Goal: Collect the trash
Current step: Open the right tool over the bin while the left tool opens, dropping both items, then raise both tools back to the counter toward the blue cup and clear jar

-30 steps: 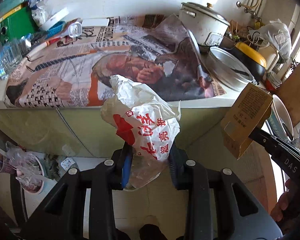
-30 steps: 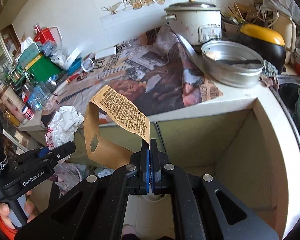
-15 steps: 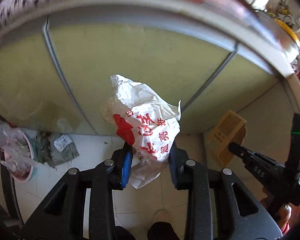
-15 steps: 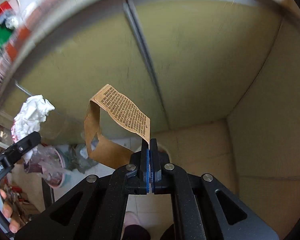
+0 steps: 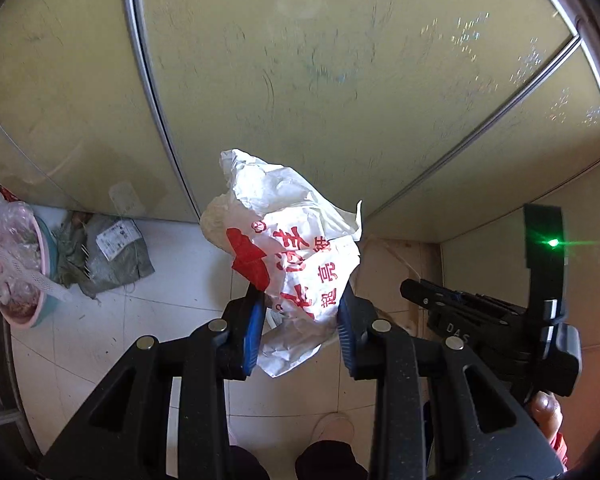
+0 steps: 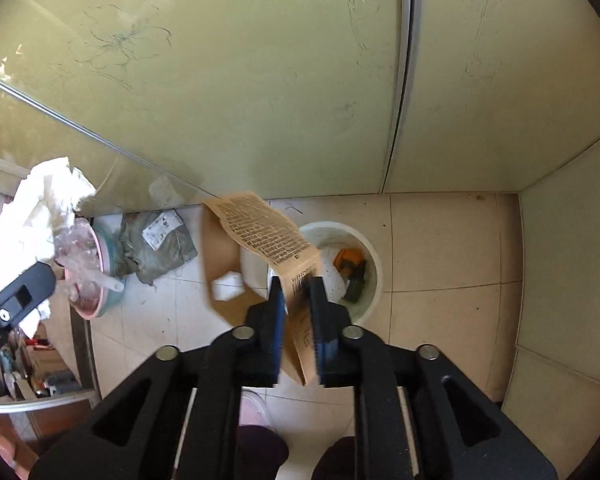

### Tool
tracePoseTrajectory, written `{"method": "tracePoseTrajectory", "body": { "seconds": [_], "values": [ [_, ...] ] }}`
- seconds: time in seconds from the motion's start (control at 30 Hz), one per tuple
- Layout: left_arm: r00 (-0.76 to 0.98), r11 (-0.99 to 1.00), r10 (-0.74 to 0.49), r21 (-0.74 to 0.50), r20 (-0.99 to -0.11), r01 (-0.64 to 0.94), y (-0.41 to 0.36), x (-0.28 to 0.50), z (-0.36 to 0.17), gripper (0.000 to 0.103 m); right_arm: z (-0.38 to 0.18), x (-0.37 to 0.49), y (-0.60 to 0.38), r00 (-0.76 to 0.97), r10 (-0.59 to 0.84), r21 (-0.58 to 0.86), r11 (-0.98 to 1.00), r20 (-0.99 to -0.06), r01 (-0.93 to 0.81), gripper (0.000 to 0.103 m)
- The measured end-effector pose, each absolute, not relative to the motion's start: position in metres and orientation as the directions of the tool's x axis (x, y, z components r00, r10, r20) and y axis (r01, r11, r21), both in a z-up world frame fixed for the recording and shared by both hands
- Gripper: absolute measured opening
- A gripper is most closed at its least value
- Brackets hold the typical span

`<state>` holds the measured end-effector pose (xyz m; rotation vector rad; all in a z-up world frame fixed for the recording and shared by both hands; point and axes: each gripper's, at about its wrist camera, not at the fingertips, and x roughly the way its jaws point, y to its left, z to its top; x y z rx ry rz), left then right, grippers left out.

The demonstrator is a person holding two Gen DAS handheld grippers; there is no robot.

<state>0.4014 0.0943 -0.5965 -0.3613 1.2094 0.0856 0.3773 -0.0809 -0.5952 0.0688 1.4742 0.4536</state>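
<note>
The crumpled bag (image 5: 288,256) is thin white paper, matt and creased, printed in red. The flattened carton (image 6: 268,240) is matt brown cardboard with black print. Each claw, left (image 5: 300,320) and right (image 6: 298,320), is grainy matt black plastic with blue ribbed pads and small bright metal pins. The cabinet doors (image 6: 260,80) are glossy pale-green glass, scratched, framed in brushed metal strips. The floor (image 6: 440,260) is smooth, slightly shiny cream tile. The bin (image 6: 370,256) is white plastic. The basin (image 5: 40,280) looks like smooth pink plastic.
</note>
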Motion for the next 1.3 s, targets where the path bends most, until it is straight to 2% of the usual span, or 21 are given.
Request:
{"method": "tracePoseTrajectory", "body": {
  "seconds": [0.07,0.17,0.37,0.4,0.5,0.7,0.97,1.3],
  "values": [
    [0.345,0.940,-0.139,-0.233,-0.928,-0.249,0.090,0.403,-0.602,0.032,-0.591,0.379,-0.085,0.033,0.349,0.329,0.908,-0.937,-0.261,0.024],
    [0.330,0.940,-0.161,-0.246,-0.930,-0.235,0.083,0.406,-0.610,0.032,-0.580,0.378,-0.094,0.045,0.353,0.328,0.905,-0.935,-0.271,0.031],
    [0.293,0.946,-0.202,-0.263,-0.935,-0.189,0.057,0.415,-0.616,0.035,-0.555,0.383,-0.111,0.077,0.355,0.322,0.904,-0.931,-0.280,0.032],
    [0.284,0.947,-0.207,-0.265,-0.936,-0.183,0.052,0.416,-0.618,0.038,-0.551,0.383,-0.116,0.087,0.355,0.320,0.907,-0.931,-0.275,0.032],
    [0.247,0.948,-0.219,-0.266,-0.944,-0.175,0.044,0.419,-0.624,0.054,-0.536,0.386,-0.128,0.108,0.357,0.322,0.913,-0.928,-0.252,0.032],
    [0.229,0.956,-0.197,-0.239,-0.953,-0.172,0.039,0.417,-0.611,0.056,-0.516,0.383,-0.129,0.145,0.334,0.295,0.925,-0.931,-0.238,0.033],
    [0.296,0.968,-0.154,-0.204,-0.943,-0.144,0.043,0.410,-0.522,0.056,-0.452,0.380,-0.130,0.192,0.346,0.296,0.923,-0.919,-0.246,0.033],
    [0.491,0.982,-0.093,-0.161,-0.867,-0.098,0.037,0.392,-0.331,0.056,-0.293,0.369,-0.148,0.357,0.386,0.294,0.913,-0.851,-0.284,0.033]
  ]
}}
